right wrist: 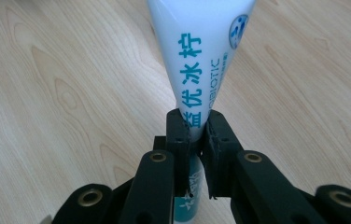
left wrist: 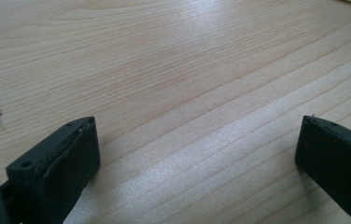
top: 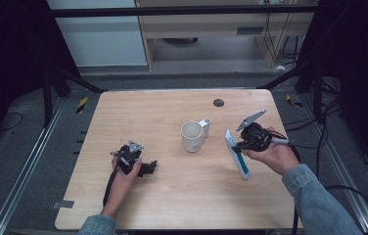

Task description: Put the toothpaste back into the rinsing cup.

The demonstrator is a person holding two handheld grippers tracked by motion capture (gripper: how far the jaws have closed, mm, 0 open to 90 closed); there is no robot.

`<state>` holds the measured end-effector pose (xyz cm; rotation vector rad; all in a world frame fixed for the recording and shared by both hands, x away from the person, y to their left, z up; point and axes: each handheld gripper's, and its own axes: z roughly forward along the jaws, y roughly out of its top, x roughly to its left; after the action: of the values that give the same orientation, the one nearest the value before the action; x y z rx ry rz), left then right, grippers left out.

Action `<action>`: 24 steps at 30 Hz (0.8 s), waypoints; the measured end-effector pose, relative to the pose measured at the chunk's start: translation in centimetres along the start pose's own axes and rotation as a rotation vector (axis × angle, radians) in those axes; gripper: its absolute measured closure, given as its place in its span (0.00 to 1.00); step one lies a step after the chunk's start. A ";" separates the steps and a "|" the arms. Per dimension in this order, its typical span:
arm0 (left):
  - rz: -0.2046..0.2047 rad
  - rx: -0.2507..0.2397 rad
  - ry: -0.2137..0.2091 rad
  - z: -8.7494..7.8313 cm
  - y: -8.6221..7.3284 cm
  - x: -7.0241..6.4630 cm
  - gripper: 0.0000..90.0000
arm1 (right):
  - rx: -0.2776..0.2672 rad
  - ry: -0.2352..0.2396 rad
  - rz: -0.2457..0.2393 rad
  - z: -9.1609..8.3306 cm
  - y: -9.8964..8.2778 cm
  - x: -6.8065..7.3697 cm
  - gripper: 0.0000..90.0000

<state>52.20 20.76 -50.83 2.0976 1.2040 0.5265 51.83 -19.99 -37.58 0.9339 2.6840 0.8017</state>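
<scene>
One table (top: 172,196) bears everything. Right gripper (top: 235,146), at 3 o'clock from the mug (top: 192,136), has its jaws clenched on the narrow end of a white tube (top: 237,155), which slants just off the wood. Left gripper (top: 149,168) rests at 8 o'clock from the mug, jaws spread wide with bare wood between them. Small dark disc (top: 218,102) sits at 1 o'clock from the mug.

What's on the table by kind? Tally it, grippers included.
Mugs: 1, a white mug
Tubes: 1, a white and teal tube clamped in the right gripper
Grippers: 2, the right one and the left gripper, its jaws open
Total: 4
</scene>
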 end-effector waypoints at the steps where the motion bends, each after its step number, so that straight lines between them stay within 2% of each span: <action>1: 0.000 0.000 0.000 0.0 0.0 0.0 0.00 | -0.006 0.000 0.001 -0.2 0.0 -0.1 0.91; 5: 0.000 0.000 0.000 0.0 0.0 0.0 0.00 | -0.031 -0.015 -0.005 -0.8 0.1 -0.2 0.91; 8: 0.000 0.000 0.000 0.0 0.0 0.0 0.00 | -0.053 -0.018 0.008 -1.1 0.1 -0.4 0.92; 24: 0.000 0.000 0.000 0.0 0.0 0.0 0.00 | -0.169 -0.043 0.031 -1.8 0.2 -0.9 0.92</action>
<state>52.20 20.76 -50.83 2.0978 1.2040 0.5266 52.08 -21.19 -35.96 0.9429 2.5238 0.9858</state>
